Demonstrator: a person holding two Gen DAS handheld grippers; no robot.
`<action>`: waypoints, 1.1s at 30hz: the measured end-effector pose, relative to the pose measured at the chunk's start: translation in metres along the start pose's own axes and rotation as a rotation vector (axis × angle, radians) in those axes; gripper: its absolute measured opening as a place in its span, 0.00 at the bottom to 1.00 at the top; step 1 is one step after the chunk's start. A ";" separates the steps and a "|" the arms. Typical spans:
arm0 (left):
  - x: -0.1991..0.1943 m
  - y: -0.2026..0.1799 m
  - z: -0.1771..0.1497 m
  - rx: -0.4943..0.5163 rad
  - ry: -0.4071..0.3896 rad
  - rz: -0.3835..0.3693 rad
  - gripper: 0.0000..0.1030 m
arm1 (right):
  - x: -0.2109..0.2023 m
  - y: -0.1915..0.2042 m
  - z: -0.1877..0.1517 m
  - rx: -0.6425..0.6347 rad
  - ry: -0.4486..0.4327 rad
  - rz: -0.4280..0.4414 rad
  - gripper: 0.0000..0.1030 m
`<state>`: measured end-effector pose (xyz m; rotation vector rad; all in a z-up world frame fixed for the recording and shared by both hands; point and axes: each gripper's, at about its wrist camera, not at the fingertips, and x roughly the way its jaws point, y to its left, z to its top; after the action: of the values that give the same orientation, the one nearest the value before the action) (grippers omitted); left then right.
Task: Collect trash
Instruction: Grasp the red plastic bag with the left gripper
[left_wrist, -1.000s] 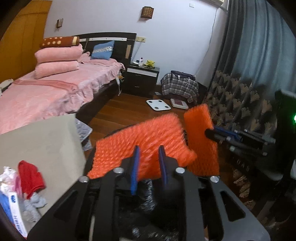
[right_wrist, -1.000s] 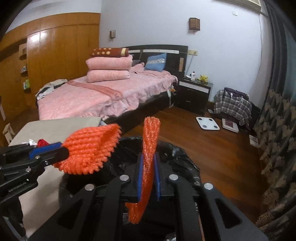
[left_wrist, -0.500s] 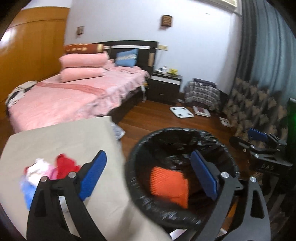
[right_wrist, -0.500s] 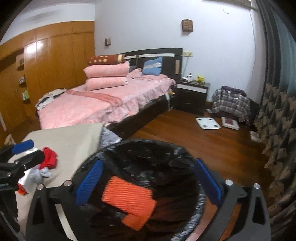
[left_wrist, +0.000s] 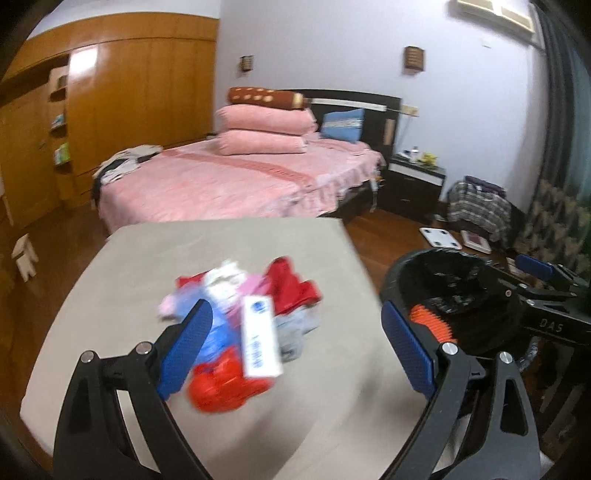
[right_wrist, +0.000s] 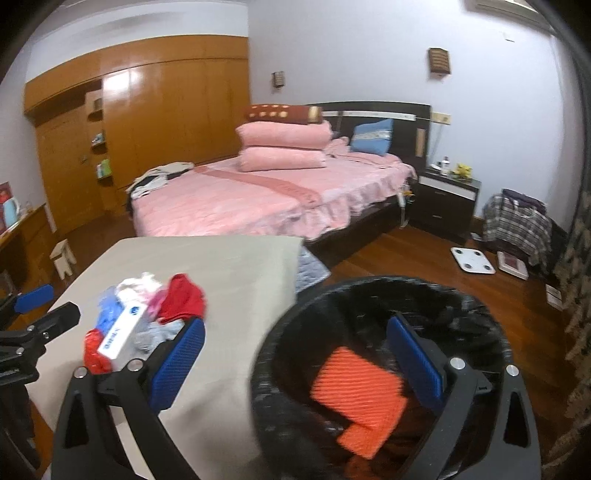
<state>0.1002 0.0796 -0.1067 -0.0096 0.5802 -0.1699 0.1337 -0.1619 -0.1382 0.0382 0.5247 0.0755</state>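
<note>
One orange ribbed foam sheet (right_wrist: 360, 397) lies inside the black-lined round bin (right_wrist: 380, 291), below the right hand-held gripper (right_wrist: 295, 365). Both it and the left hand-held gripper (left_wrist: 295, 347) gape wide, empty. A mixed wrapper heap (left_wrist: 243, 325) remains on the beige tabletop (left_wrist: 147, 258) ahead of the left one.

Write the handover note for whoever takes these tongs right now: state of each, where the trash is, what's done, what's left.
Left tongs: open, empty, aimed at the trash pile on the beige table.
Right tongs: open, empty, over the near rim of the black-lined bin, beside the table.
Done: the orange mesh piece lies inside the bin.
Left: the pile, which includes a white box, red pieces, and blue and pink scraps, all untouched on the table. Pick up each item and drop it into the bin.
</note>
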 end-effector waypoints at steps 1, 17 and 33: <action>-0.001 0.006 -0.004 -0.005 0.005 0.011 0.87 | 0.002 0.009 -0.002 -0.012 0.003 0.013 0.94; 0.031 0.054 -0.059 -0.060 0.140 0.074 0.73 | 0.029 0.066 -0.025 -0.101 0.054 0.078 0.94; 0.042 0.072 -0.064 -0.107 0.179 0.019 0.14 | 0.044 0.080 -0.027 -0.121 0.085 0.092 0.94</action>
<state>0.1111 0.1458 -0.1869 -0.0931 0.7668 -0.1221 0.1532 -0.0779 -0.1788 -0.0597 0.6019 0.1994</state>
